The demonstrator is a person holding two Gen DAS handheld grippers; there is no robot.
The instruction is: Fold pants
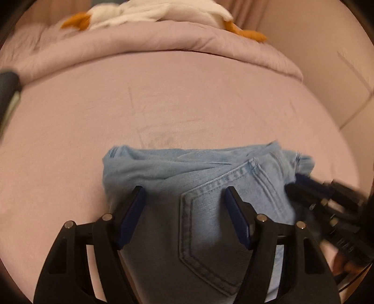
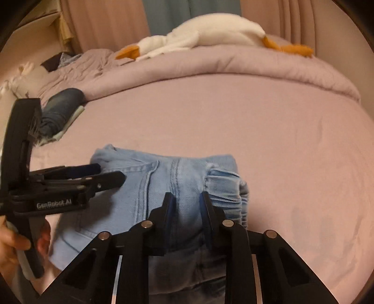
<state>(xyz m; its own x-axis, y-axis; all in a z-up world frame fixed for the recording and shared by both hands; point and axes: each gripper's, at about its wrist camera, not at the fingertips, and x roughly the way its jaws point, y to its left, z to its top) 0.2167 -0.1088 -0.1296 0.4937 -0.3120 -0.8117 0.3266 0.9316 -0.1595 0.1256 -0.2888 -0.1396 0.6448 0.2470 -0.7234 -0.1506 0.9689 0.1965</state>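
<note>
Light blue denim pants (image 1: 198, 177) lie folded in a compact stack on the pink bed sheet (image 1: 163, 105); they also show in the right wrist view (image 2: 177, 184). My left gripper (image 1: 184, 189) is open, its fingers spread over the back pocket. It shows from the side in the right wrist view (image 2: 109, 174), at the stack's left edge. My right gripper (image 2: 185, 195) is open with a narrow gap, over the stack's top near the bunched waistband. It appears blurred at the right in the left wrist view (image 1: 294, 182).
A rolled pink duvet (image 2: 233, 67) crosses the far side of the bed, with a white goose plush (image 2: 210, 32) on it. Dark folded clothes (image 2: 60, 110) lie at the far left. Curtains (image 2: 105, 21) hang behind.
</note>
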